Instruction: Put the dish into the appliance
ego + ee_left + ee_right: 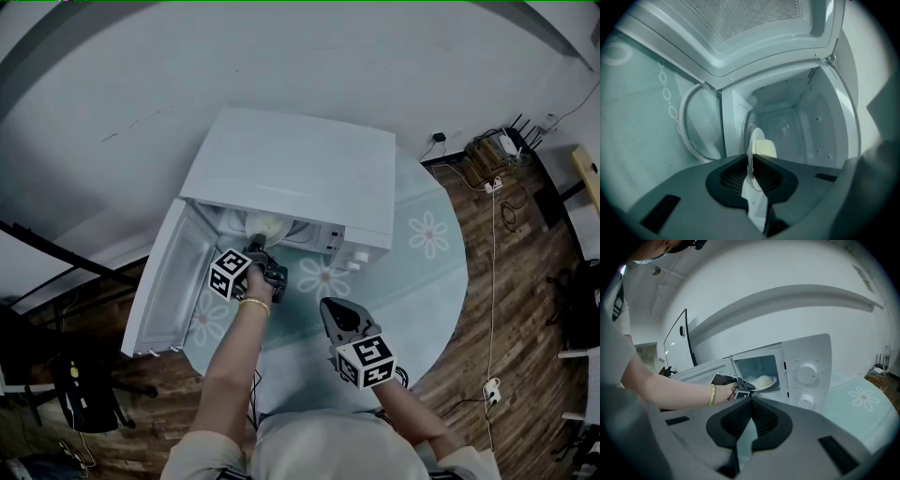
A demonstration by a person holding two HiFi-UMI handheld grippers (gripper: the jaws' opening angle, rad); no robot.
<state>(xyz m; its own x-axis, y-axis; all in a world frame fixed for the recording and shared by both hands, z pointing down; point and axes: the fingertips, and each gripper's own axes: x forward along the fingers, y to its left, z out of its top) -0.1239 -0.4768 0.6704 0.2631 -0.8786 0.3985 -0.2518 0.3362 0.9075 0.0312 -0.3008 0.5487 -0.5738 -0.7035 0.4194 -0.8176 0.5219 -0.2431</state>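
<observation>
Room: a plain pale wall [281,56] stands behind the set-up; a dark wooden floor [511,309] lies around it.
Tabletop: round, covered in a pale teal cloth with white flower prints [427,277].
Appliance: a white microwave [300,169] stands at the rear of the tabletop, with two dials [807,372] on its front panel.
Door: the microwave door [169,281] is swung fully open on the person's left.
Floor clutter: cables [495,192] lie on the floor at the right, near the wall.
Left hand-held gripper [752,158]: closed narrowly on the dish rim, reaching into the microwave opening.
Dish: the white dish [756,138] is held edge-on between the jaws, inside the mouth of the cavity; whether it rests on the cavity floor cannot be told.
Load: a pale rounded item [765,147] sits on the dish; what it is cannot be made out.
Right hand-held gripper [751,398]: jaws together with nothing between them, held over the tabletop in front of the microwave, well apart from the dish.
Hidden: in the head view the microwave roof covers most of the cavity and dish.
Cut off: the tabletop's near edge is covered by the person's body.
</observation>
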